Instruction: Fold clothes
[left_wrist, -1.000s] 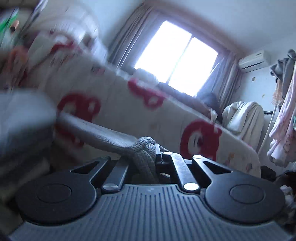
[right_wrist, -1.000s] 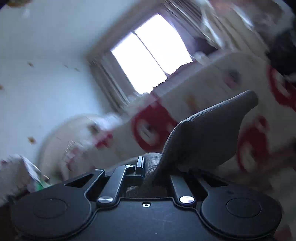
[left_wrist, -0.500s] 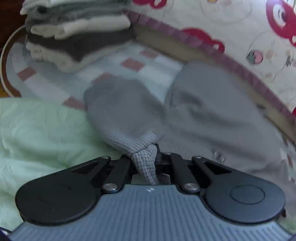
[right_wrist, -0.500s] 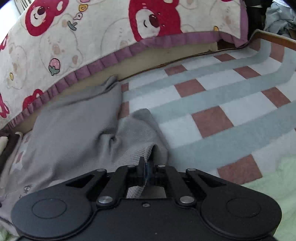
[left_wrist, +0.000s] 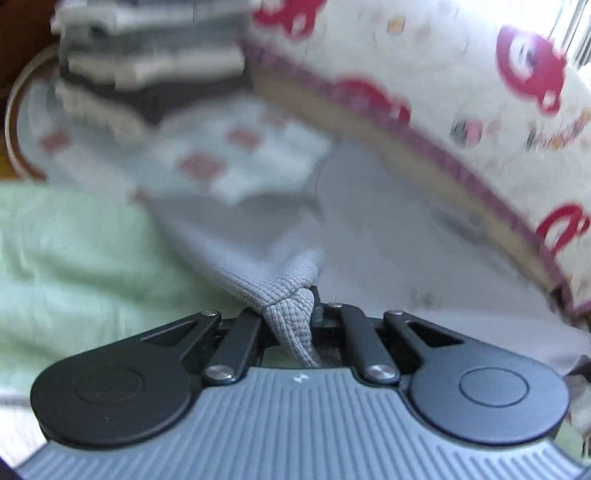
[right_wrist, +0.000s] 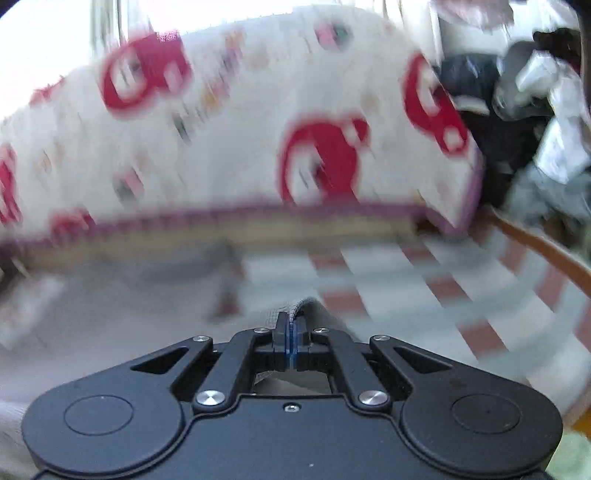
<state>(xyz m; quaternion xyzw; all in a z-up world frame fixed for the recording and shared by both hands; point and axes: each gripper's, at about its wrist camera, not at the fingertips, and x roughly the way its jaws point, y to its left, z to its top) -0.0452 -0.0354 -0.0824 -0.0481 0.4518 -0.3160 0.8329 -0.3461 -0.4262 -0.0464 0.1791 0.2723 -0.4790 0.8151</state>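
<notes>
A grey knit garment (left_wrist: 388, 236) lies spread on the checked bed cover (left_wrist: 236, 162), blurred by motion. My left gripper (left_wrist: 291, 306) is shut on a bunched corner of it. In the right wrist view the same garment (right_wrist: 110, 325) spreads to the left. My right gripper (right_wrist: 291, 328) is shut with a thin grey edge (right_wrist: 310, 304) of the garment pinched between its fingers.
A stack of folded clothes (left_wrist: 147, 70) stands at the back left. A bear-print mattress (left_wrist: 461, 92) leans along the far side, also in the right wrist view (right_wrist: 240, 140). A light green blanket (left_wrist: 74, 251) lies near left. A clothes heap (right_wrist: 535, 92) sits far right.
A second ago both grippers held the garment raised toward the window. They swung down to the bed, and the garment now lies spread out, with both views tilting back up a little.
</notes>
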